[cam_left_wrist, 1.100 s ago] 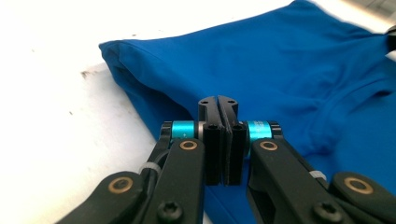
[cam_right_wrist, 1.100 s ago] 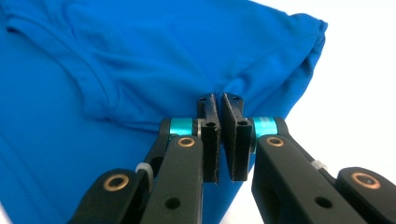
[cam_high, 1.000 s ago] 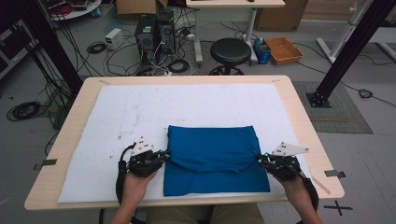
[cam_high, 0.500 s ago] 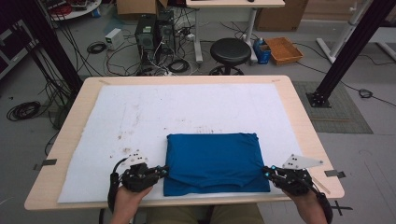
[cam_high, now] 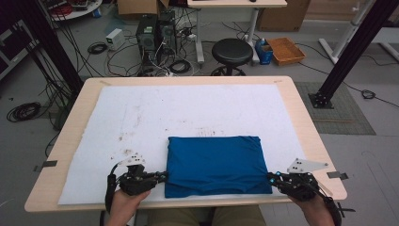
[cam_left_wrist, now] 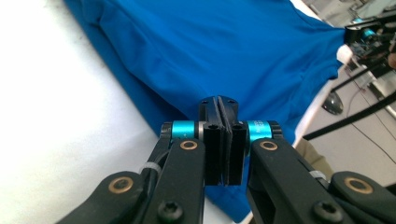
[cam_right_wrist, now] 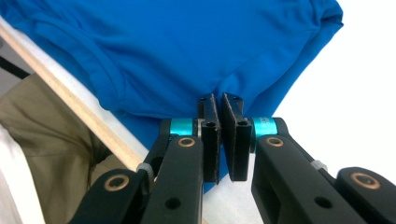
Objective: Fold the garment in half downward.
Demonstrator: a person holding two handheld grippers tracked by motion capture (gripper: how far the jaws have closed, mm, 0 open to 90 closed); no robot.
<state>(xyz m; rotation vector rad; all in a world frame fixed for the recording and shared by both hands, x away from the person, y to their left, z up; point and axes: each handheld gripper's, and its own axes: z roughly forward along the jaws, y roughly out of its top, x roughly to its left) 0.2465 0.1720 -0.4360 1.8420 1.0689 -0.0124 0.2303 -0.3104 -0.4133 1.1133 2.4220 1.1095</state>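
A folded blue cloth (cam_high: 216, 162) lies on the white mat (cam_high: 188, 108), close to the table's near edge. My left gripper (cam_high: 162, 176) is shut on the cloth's left near corner. In the left gripper view the jaws (cam_left_wrist: 219, 105) meet over the cloth's (cam_left_wrist: 224, 46) edge. My right gripper (cam_high: 272, 178) is pinched on the right near corner. In the right gripper view a thin fold of the cloth (cam_right_wrist: 187, 46) sits between its pads at the gripper (cam_right_wrist: 219, 100). The cloth is stretched flat between the two.
The wooden table (cam_high: 301, 108) edge runs just below both hands. The far half of the mat is bare apart from dark smudges (cam_high: 127, 136). On the floor beyond stand a black stool (cam_high: 231, 49), computer towers (cam_high: 155, 33) with cables, and a black post (cam_high: 350, 47) at right.
Both grippers have slid toward the near edge along the cloth's sides to its near corners. The cloth now lies a little wider and smoother.
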